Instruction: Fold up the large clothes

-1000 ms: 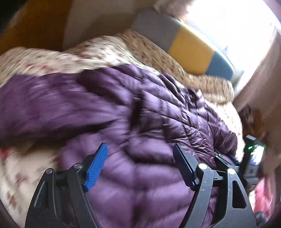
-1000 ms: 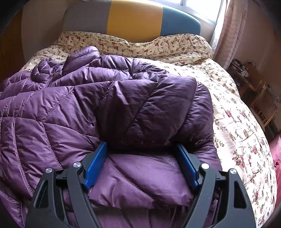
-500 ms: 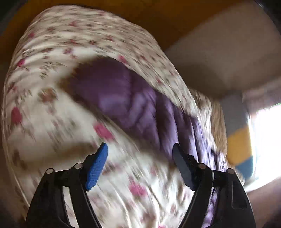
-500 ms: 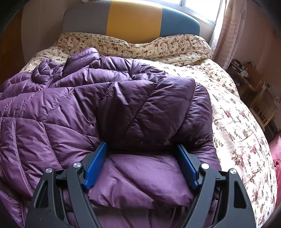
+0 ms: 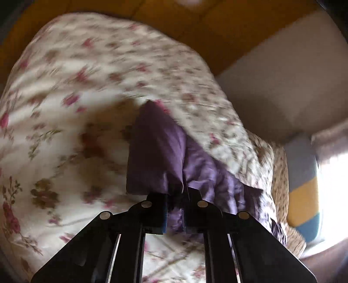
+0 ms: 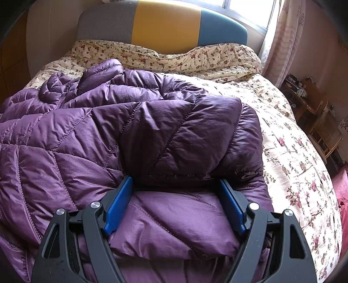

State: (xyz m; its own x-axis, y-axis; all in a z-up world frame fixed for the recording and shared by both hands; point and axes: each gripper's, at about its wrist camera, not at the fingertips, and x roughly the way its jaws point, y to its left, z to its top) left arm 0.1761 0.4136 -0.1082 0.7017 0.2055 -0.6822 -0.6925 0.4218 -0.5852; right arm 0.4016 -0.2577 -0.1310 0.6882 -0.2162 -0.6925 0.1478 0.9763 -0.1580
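Left wrist view: the left tool point(image 5: 175, 212) has its jaws drawn almost together, having just been closing, and now pinches a fold of the purple quilted jacket point(image 5: 161, 152) between the pads. The pinched part is a narrow end of the garment (a sleeve or a hem corner; the blur does not allow a decision) lying on the floral duvet point(image 5: 76, 87) of the bed. The rest of the jacket trails away to the right of the tool, partly under a raised fold of the duvet. Beyond the bed lie orange-brown panelling point(image 5: 195, 19) and a pale wall point(image 5: 282, 76); the grey, yellow and blue headboard point(image 5: 302, 191) shows at the right edge of this rolled view, beside bright window light.

Right wrist view: the right tool point(image 6: 176, 204) stands with its blue pads point(image 6: 118, 206) spread wide, one on each side of a thick folded portion of the jacket point(image 6: 152, 135). The pads lie against or just beside the padding (whether they press on it cannot be told). The jacket covers the near and left part of the bed, its collar and zip point(image 6: 63, 95) toward the far left corner, with one quilted panel folded over the top of the pile directly ahead of the tool. The duvet point(image 6: 293, 152) is bare along the right side and at the head end, where it bunches against the headboard point(image 6: 165, 21). A pink curtain point(image 6: 287, 37) hangs at the far right corner, with a wooden stand point(image 6: 308, 102) of small items beside the bed.
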